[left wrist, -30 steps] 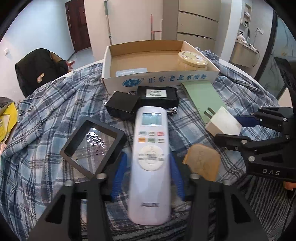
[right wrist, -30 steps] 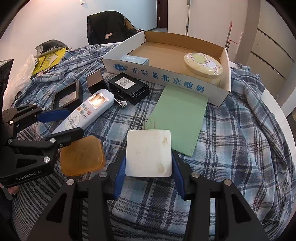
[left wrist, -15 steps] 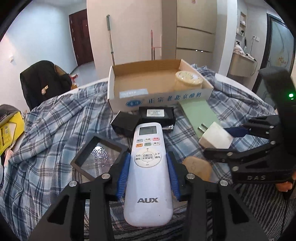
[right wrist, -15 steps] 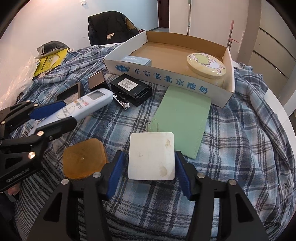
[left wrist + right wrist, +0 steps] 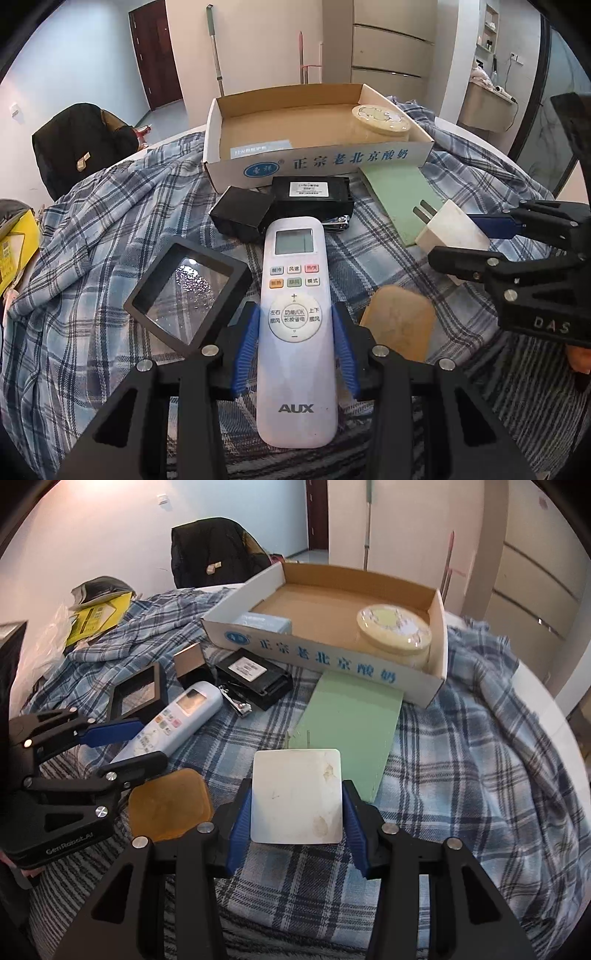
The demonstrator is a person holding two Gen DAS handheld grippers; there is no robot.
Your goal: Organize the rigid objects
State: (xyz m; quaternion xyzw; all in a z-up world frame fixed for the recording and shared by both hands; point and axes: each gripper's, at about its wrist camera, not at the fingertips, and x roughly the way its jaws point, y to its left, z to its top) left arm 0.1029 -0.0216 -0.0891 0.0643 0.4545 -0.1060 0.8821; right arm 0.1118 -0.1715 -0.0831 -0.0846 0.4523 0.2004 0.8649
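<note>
My left gripper [image 5: 294,345] is shut on a white AUX remote [image 5: 295,325] and holds it above the plaid cloth; it also shows in the right wrist view [image 5: 173,720]. My right gripper [image 5: 296,816] is shut on a white square plug adapter [image 5: 296,801], whose prongs show in the left wrist view [image 5: 448,227]. An open cardboard box [image 5: 317,162] stands ahead, holding a round cream tin [image 5: 380,118] and a small blue-grey box [image 5: 264,622].
On the cloth lie a black frame with clear window [image 5: 188,291], a small black box [image 5: 242,214], a black labelled pack [image 5: 312,194], nail clippers [image 5: 236,701], a green card [image 5: 351,723] and an amber lid [image 5: 170,805]. A chair with a dark coat [image 5: 81,147] stands behind.
Both grippers have lifted and drawn back a little with the remote and the adapter held. The box looks farther off and the view is more level.
</note>
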